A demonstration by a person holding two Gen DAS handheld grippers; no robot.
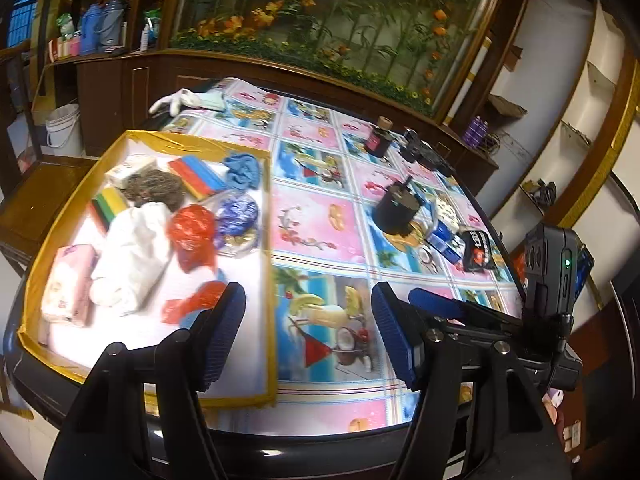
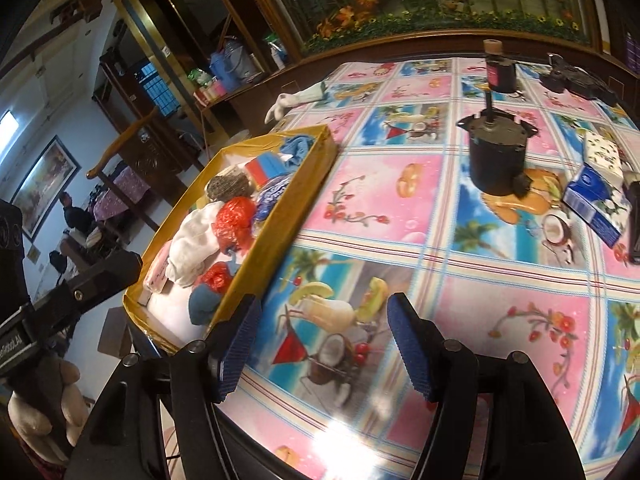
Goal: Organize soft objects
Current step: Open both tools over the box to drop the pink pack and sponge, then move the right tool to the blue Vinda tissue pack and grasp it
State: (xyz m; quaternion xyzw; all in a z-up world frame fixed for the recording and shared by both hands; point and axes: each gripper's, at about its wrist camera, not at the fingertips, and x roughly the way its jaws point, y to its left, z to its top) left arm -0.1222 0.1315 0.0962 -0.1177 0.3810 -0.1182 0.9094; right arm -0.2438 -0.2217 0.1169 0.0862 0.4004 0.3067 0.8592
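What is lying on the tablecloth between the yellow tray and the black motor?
Nothing: between the yellow tray and the black motor only bare tablecloth shows, clearest in the right wrist view.

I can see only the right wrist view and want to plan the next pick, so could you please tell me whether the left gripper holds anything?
Observer: No, the left gripper is open, with nothing between its fingers.
Operator: Thank you. Is anything hidden from me beside the scourer?
Observer: Yes, a striped sponge lies next to the scourer in the tray.
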